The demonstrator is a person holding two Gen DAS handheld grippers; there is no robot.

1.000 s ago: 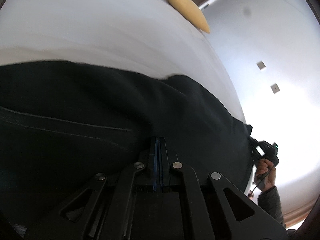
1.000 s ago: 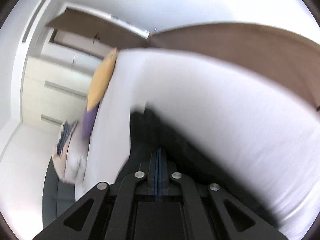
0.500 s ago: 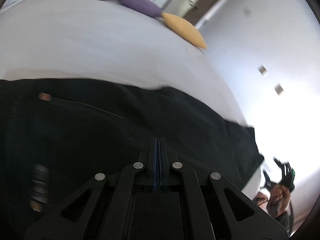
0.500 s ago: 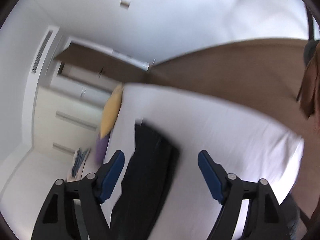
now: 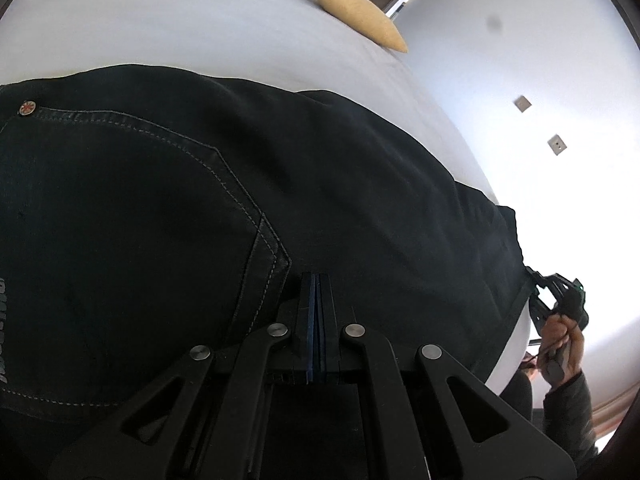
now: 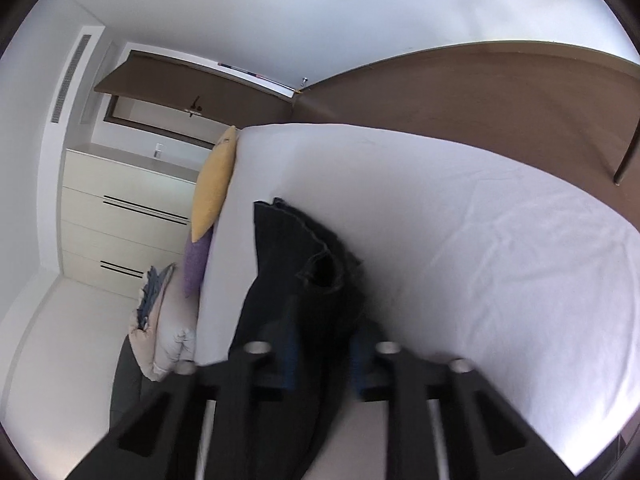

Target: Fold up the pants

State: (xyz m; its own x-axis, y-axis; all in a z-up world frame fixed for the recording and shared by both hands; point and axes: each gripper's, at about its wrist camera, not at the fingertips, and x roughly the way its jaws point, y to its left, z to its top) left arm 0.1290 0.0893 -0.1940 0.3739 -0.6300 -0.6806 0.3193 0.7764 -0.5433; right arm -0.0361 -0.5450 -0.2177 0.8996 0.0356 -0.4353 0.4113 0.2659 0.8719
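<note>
Black jeans (image 5: 360, 200) lie stretched across the white bed (image 5: 160, 20), a stitched back pocket facing up. My left gripper (image 5: 318, 280) is shut, its tips over the cloth beside the pocket's corner; I see no fold pinched in it. At the far leg end a hand (image 5: 560, 340) holds my right gripper (image 5: 538, 280) against the hem. In the right wrist view the right gripper (image 6: 323, 348) is blurred and its jaws are closing, with the bunched leg end of the jeans (image 6: 288, 264) filling the gap between the blue pads.
A yellow cushion (image 6: 214, 184) and a purple cushion (image 6: 196, 264) lie along the bed's far edge, with a bundled duvet (image 6: 168, 328) beyond. White drawers (image 6: 120, 208) stand behind. Bare white sheet (image 6: 480, 260) spreads to the right, bounded by a brown panel (image 6: 480, 92).
My right gripper went from shut to wide open, dropped toward the leg end, and now narrows around it. My left gripper, still shut, slid across the jeans until the back pocket came into view.
</note>
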